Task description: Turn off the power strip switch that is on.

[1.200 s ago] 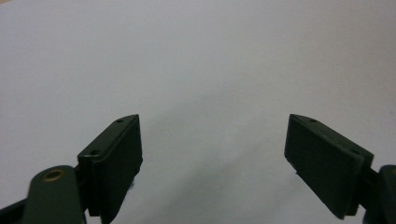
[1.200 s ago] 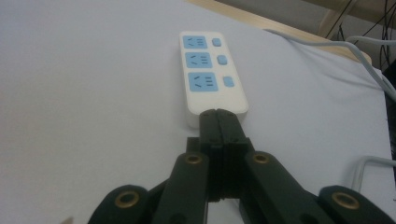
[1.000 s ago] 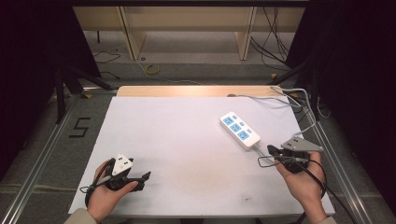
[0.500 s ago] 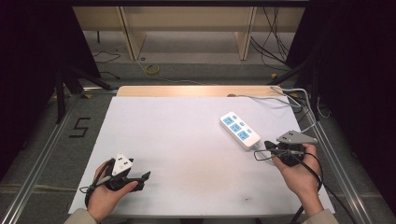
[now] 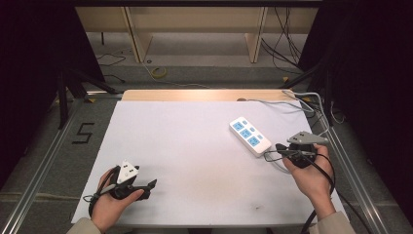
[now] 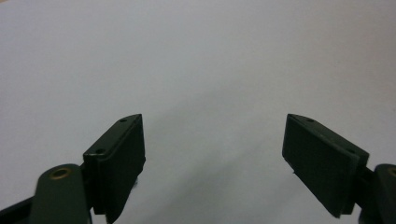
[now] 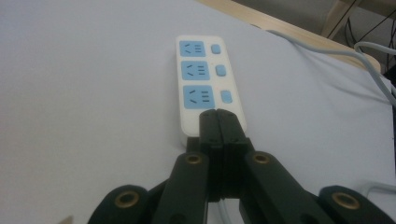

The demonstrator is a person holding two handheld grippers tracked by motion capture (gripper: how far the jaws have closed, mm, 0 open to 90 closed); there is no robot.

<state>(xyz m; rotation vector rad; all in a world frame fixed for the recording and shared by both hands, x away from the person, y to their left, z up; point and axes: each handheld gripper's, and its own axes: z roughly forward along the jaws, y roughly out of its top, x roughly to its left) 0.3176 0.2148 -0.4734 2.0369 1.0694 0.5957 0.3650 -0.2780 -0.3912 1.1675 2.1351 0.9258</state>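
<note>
Power strip (image 5: 250,136) unmoved, right hand-held gripper (image 5: 279,150) now nearer it

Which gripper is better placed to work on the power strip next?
Probably right. The right gripper, jaws shut, points at the near end of the power strip; the left gripper, jaws open, sits at the table's opposite near corner.

Bench: white top (image 5: 195,146) with a bare wooden strip (image 5: 195,95) along its far edge.
Floor mark: a black "5" (image 5: 83,132) left of the bench.
Frame: metal rail (image 5: 44,161) along the left side.
Floor cables: a yellowish coil (image 5: 158,73) and dark cables (image 5: 287,46) beyond the bench.
Furniture: pale wooden legs (image 5: 138,44) at the back.
</note>
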